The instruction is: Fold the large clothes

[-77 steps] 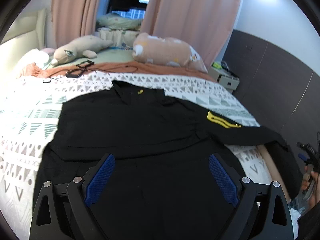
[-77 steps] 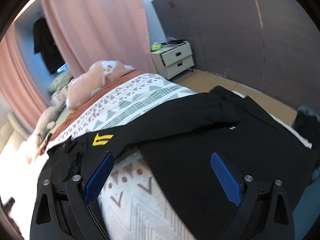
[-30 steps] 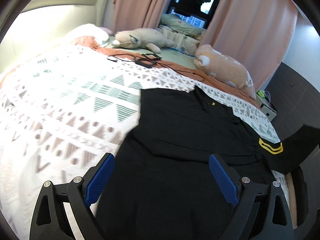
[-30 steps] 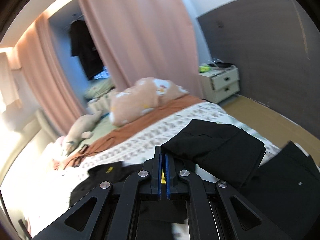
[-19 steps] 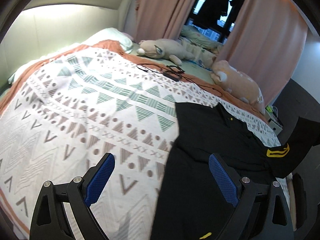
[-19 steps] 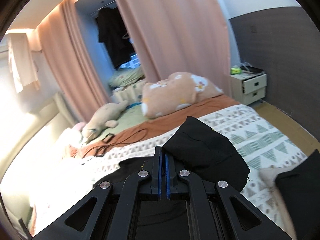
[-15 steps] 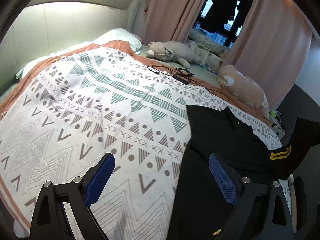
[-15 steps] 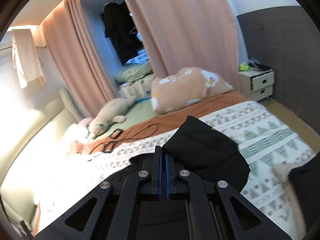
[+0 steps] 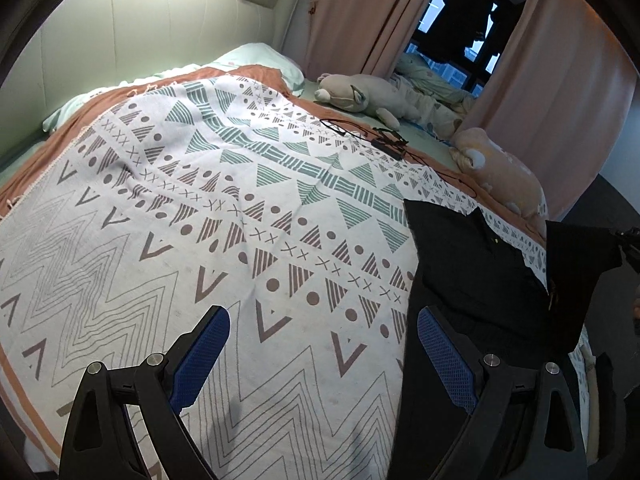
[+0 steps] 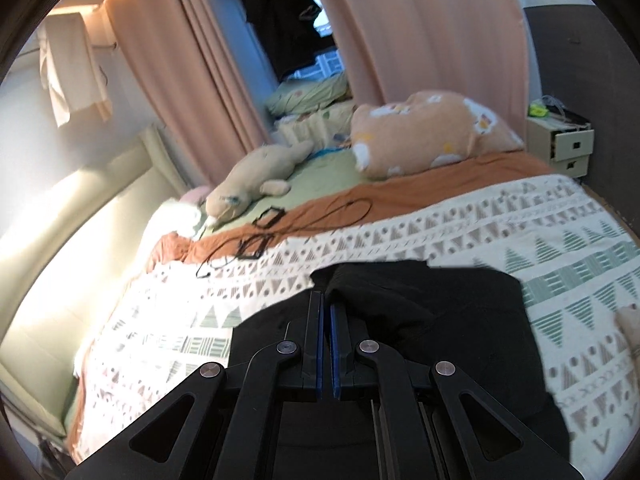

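A large black shirt (image 9: 476, 276) lies spread on the patterned bedspread (image 9: 208, 240), at the right of the left wrist view. My left gripper (image 9: 324, 356) is open, its blue pads wide apart above the bedspread, just left of the shirt's edge. My right gripper (image 10: 326, 300) is shut on the shirt's black sleeve (image 10: 404, 304), which hangs bunched from the pads over the shirt's body. That lifted sleeve (image 9: 580, 264) also hangs at the right edge of the left wrist view.
Two plush toys (image 10: 256, 184) (image 10: 432, 136) lie at the far side of the bed, with black cables (image 10: 276, 228) in front of them. A cream headboard (image 9: 160, 36) is to the left. A small drawer unit (image 10: 564, 144) stands by the dark wall.
My right gripper has carried the sleeve from the bedside in over the shirt's body. My left gripper has swung left, off the shirt and over the bare bedspread, still open.
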Motion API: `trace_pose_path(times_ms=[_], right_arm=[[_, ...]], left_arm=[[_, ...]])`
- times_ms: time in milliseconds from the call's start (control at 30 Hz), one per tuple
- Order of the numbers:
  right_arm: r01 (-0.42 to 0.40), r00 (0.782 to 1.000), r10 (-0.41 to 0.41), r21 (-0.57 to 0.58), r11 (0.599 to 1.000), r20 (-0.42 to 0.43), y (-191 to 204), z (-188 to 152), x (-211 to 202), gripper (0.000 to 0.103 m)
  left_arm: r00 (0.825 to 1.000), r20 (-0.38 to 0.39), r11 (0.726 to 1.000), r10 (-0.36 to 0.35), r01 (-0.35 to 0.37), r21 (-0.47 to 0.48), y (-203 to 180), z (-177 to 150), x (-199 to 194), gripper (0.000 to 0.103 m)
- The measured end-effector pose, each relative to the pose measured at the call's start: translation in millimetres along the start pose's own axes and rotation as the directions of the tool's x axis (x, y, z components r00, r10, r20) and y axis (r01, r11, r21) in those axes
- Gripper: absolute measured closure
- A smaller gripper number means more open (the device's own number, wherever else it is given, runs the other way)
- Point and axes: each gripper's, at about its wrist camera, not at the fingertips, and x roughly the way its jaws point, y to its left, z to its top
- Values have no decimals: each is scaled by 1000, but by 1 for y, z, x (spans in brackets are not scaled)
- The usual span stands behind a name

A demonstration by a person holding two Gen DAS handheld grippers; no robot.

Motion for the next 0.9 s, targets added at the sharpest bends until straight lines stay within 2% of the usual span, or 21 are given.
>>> trace_pose_path(times_ms=[133, 233, 333, 367, 433, 467, 500, 567, 700, 900], right_arm=[[11, 998, -11, 6, 1000, -57, 11, -31, 48, 99], [-1, 996, 3, 28, 1000, -91, 18, -67, 85, 99], [22, 985, -22, -3, 1000, -170, 27, -102, 119, 98], [22, 973, -25, -15, 1000, -228, 29, -114, 133, 95], [-12, 936, 11, -2, 1000, -353, 30, -129, 153, 68], [-41, 921, 41, 9, 999, -388, 29, -136, 157, 46], [-61, 912, 58, 4, 998, -405, 29, -140, 156, 31], [-73, 904, 54, -29, 997, -424, 28, -143, 150, 25], [-108, 892, 80, -37, 993, -445, 7, -147, 121, 25], [-74, 913, 70, 4, 997, -401, -48, -138, 77, 25]], left_arm=[[1000, -28, 999, -6, 5, -38, 8, -5, 17, 8], [999, -52, 998, -11, 8, -60, 11, -8, 28, 8], [998, -67, 999, 0, -2, -38, 10, -10, 31, 8], [998, -67, 1000, 4, -6, -27, 9, -9, 31, 8], [998, -60, 1000, 15, -15, -11, 6, -7, 30, 8], [998, -60, 1000, 19, -20, -7, 4, -6, 30, 8], [998, -65, 1000, 20, -20, -2, 1, -5, 32, 8], [997, -74, 1000, 9, -8, 7, -10, -2, 35, 8], [997, -71, 999, -24, 27, 42, -43, 1, 39, 8], [995, -85, 989, -59, 70, 129, -107, 5, 51, 8]])
